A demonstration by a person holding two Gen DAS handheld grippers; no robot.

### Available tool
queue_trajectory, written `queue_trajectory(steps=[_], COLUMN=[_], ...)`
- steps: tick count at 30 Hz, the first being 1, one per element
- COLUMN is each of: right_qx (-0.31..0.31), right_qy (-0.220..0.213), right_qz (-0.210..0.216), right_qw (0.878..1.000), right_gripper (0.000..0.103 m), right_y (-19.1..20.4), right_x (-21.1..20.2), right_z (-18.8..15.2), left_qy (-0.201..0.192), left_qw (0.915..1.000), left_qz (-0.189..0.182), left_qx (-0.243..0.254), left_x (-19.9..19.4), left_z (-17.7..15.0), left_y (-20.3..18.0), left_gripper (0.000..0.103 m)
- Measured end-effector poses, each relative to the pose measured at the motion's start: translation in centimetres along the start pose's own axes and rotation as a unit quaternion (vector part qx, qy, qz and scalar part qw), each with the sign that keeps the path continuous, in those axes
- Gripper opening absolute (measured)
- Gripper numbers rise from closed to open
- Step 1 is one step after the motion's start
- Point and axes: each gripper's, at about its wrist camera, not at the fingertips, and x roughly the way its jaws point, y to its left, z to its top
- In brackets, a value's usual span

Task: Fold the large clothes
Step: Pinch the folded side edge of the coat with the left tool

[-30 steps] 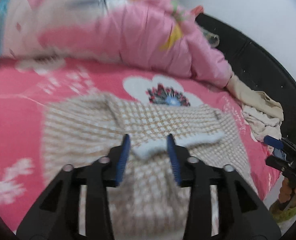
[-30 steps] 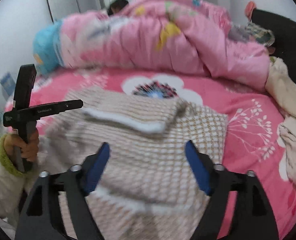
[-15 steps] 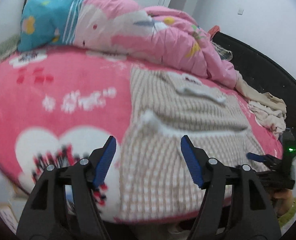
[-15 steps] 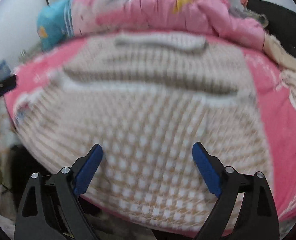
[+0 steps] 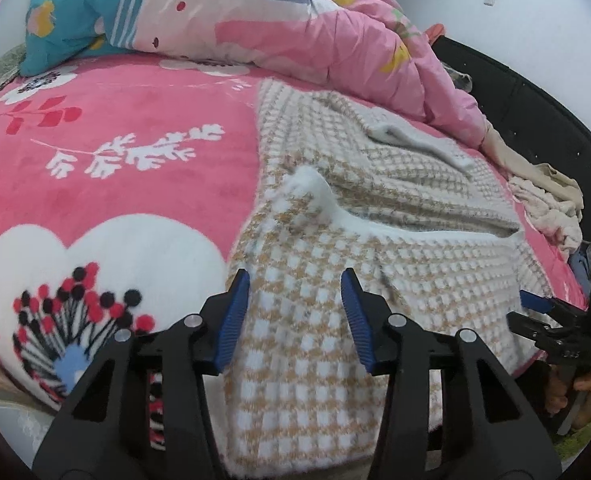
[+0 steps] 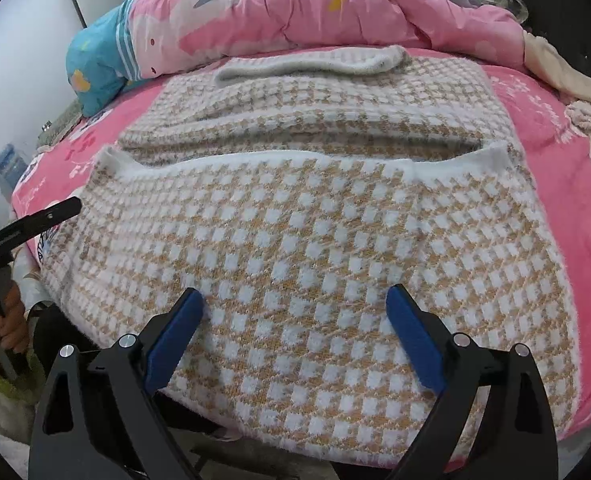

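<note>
Sweater [image 6: 295,240] fills right view; left shows bedspread [image 5: 115,152].

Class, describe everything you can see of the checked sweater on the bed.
The sweater is a fuzzy knit, tan and white checks, white trim. It lies flat on the pink bedspread, its near end hanging over the bed edge, a fold across the middle and a white-edged cuff near the duvet. Both tongs hover open above it, touching nothing.

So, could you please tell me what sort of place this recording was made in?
Most likely a home bedroom: a bed under a pink floral blanket, a bunched pink quilt at its far end, and a checked sweater laid out on it for folding.
</note>
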Motion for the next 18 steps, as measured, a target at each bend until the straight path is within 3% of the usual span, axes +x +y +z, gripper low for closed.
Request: queue_trajectory(steps=[5, 9, 12, 18], right_qx=[-0.001, -0.001, -0.001, -0.001], right_qy=[0.005, 0.005, 0.005, 0.005], right_qz=[0.000, 0.001, 0.002, 0.004], right_qw=[1.000, 1.000, 1.000, 1.000], right_gripper=[0.092, 0.092, 0.092, 0.093], right_y=[0.0, -0.1, -0.1, -0.2], right_x=[0.2, 0.2, 0.3, 0.4], right_z=[0.2, 0.2, 0.3, 0.2], left_qy=[0.000, -0.010, 0.005, 0.037], left_qw=[0.9996, 0.9926, 0.9922, 0.9938], left_qz=[-0.028, -0.116, -0.120, -0.092], left_qx=[-0.007, -0.033, -0.034, -0.051], left_x=[0.1, -0.5, 0.5, 4.0], left_z=[0.2, 0.9, 1.6, 3.3], left_y=[0.3, 0.8, 0.9, 1.9], left_gripper=[0.044, 0.044, 0.044, 0.044])
